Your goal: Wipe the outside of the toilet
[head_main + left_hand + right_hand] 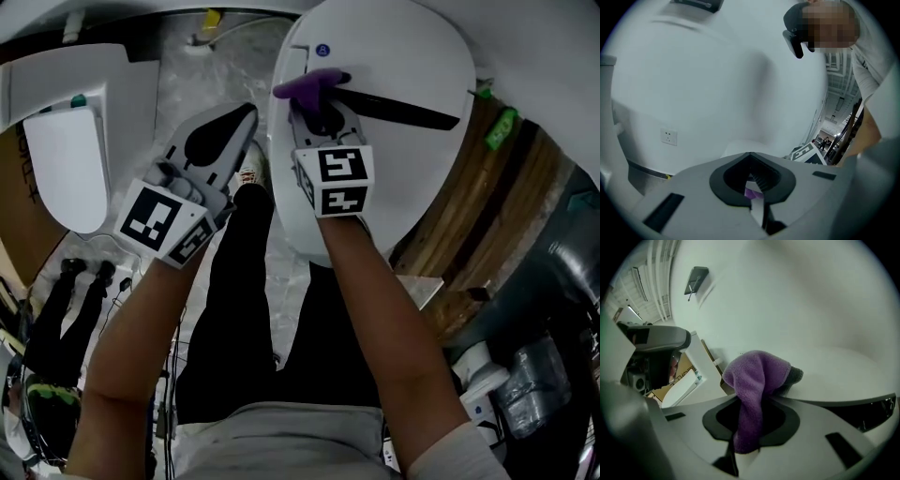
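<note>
The white toilet point(403, 56) fills the top of the head view, lid down. A purple cloth point(307, 86) rests on the lid's left part, and my right gripper point(315, 101) is shut on it. In the right gripper view the cloth point(757, 380) bulges out of the jaws and touches the white lid point(834, 366). My left gripper point(244, 116) hangs left of the bowl, off the toilet, jaws together and holding nothing. The left gripper view points up at a white wall point(717, 84) with a socket point(669, 137), past the left gripper point(753, 185).
A second white seat unit point(66, 159) stands at the left beside a cardboard box point(21, 187). Cables point(84, 281) lie on the floor at lower left. The person's black-trousered legs point(234, 309) stand before the bowl. Wooden boards point(487, 216) and a plastic bottle point(530, 384) are at the right.
</note>
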`<state>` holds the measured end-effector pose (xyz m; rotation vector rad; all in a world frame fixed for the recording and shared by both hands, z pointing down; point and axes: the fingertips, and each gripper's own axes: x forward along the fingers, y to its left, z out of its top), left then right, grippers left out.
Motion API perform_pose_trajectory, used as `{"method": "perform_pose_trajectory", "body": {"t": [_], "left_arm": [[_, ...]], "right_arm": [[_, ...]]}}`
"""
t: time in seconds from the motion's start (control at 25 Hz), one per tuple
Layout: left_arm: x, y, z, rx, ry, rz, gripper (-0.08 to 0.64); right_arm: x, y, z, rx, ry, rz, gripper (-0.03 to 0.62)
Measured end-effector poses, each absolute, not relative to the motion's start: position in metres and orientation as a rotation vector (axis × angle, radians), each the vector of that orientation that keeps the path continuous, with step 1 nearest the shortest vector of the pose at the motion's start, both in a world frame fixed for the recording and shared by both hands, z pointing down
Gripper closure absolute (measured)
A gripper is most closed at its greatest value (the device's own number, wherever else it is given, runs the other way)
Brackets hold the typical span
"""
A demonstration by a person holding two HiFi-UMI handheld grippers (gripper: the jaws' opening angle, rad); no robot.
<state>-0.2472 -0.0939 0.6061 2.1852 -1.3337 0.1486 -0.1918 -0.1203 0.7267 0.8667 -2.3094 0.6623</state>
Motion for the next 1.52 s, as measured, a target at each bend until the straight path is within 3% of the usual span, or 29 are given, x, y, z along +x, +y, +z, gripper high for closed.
{"method": "perform_pose_trajectory", "body": {"t": [0.36, 0.72, 1.0, 1.28, 1.52], "left_arm": [[-0.232, -0.094, 0.61, 2.151, -1.361, 0.142, 0.554], [-0.15, -0.132, 0.606, 2.195, -1.309, 0.146, 0.554], [-0.127, -0.16, 0.611, 2.18, -1.336, 0.143, 0.554], [-0.136, -0.166, 0.616, 2.175, -1.333, 0.166, 0.554], [-0.16, -0.152, 0.629, 2.112, -1.372, 0.141, 0.554]], "right_arm": [[-0.171, -0.128, 0.719, 0.805, -2.343, 0.63, 0.508], [-0.018, -0.178, 0.712, 1.001, -2.285, 0.651, 0.508], [0.066, -0.22, 0.717, 1.127, -2.206, 0.681, 0.506], [0.073, -0.262, 0.721, 1.108, -2.178, 0.687, 0.506], [0.021, -0.313, 0.718, 0.982, -2.153, 0.581, 0.506]]}}
